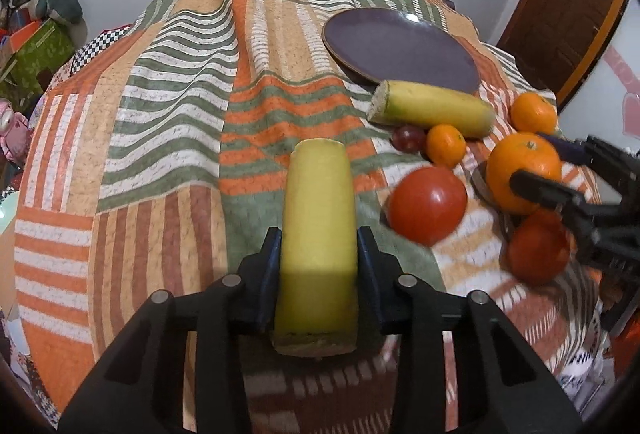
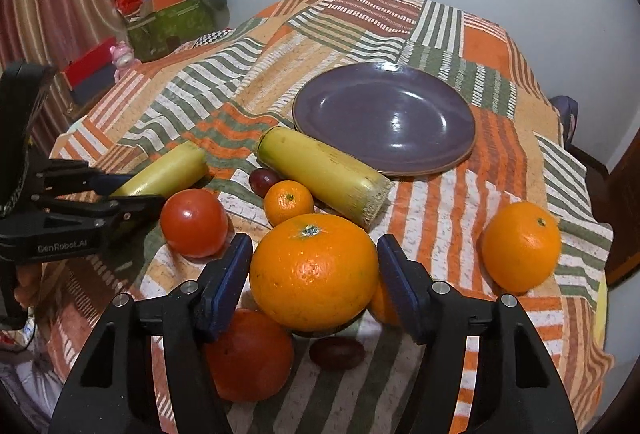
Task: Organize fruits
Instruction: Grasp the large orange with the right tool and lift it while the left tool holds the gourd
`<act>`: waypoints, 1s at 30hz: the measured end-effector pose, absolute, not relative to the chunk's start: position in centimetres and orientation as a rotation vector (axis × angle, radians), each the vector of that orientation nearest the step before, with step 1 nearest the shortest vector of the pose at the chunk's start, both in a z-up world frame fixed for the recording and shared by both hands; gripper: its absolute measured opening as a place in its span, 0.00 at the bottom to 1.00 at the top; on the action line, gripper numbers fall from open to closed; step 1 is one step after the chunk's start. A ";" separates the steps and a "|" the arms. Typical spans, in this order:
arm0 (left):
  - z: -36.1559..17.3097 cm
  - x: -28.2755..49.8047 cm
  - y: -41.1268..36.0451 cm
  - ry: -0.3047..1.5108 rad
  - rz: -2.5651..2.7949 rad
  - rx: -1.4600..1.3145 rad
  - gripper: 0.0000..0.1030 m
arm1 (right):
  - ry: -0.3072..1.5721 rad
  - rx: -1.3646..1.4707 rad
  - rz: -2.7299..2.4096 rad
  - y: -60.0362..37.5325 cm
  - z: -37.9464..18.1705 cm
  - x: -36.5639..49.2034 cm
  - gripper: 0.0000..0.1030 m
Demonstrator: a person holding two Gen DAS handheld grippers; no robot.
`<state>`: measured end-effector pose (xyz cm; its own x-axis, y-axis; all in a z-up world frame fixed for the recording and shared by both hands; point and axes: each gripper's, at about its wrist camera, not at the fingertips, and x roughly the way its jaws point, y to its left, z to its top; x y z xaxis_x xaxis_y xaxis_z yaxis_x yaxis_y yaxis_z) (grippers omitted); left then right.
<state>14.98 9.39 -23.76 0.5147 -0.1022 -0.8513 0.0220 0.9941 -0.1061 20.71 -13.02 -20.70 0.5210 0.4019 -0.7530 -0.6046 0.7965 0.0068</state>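
Yellow and firm, a cut cylinder piece of stalk [image 1: 318,230] sits between the blue pads of my left gripper [image 1: 318,254], and both pads press on its sides, so this gripper is holding it above the striped patchwork cloth [image 1: 160,93]. Far and to the right lies the round purple plate [image 1: 400,45], with nothing on it. Just near the plate's rim lies a second yellow stalk piece [image 1: 432,109]. Near this one are a small mandarin [image 1: 445,145] and a dark red grape [image 1: 408,137]. A red tomato [image 1: 428,205] lies to the right of my held piece. At the right edge, my right gripper [image 1: 532,169] reaches around the big orange [image 1: 524,173].

From the right wrist view, my right gripper [image 2: 314,274] stands wide, its blue pads on both sides of the big orange, with a small gap at each side. I cannot tell if the left pad touches it. A second orange [image 2: 520,246] lies well apart on the right. Another red tomato [image 2: 248,354] and a dark oval fruit [image 2: 336,352] lie near, under the gripper. My left gripper [image 2: 120,193] appears at the left with its yellow piece.
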 end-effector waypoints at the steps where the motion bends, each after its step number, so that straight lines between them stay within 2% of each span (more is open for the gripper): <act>1: -23.7 14.5 9.4 1.028 -0.076 -0.078 0.36 | 0.823 -0.267 0.606 -13.4 -20.6 20.5 0.60; 14: -23.5 12.2 9.2 1.043 -0.081 -0.080 0.36 | 0.850 -0.204 0.525 -17.6 -19.6 18.7 0.61; 30: -24.4 14.1 8.3 1.039 -0.043 -0.030 0.36 | 0.951 -0.023 0.489 -21.6 -21.6 18.7 0.63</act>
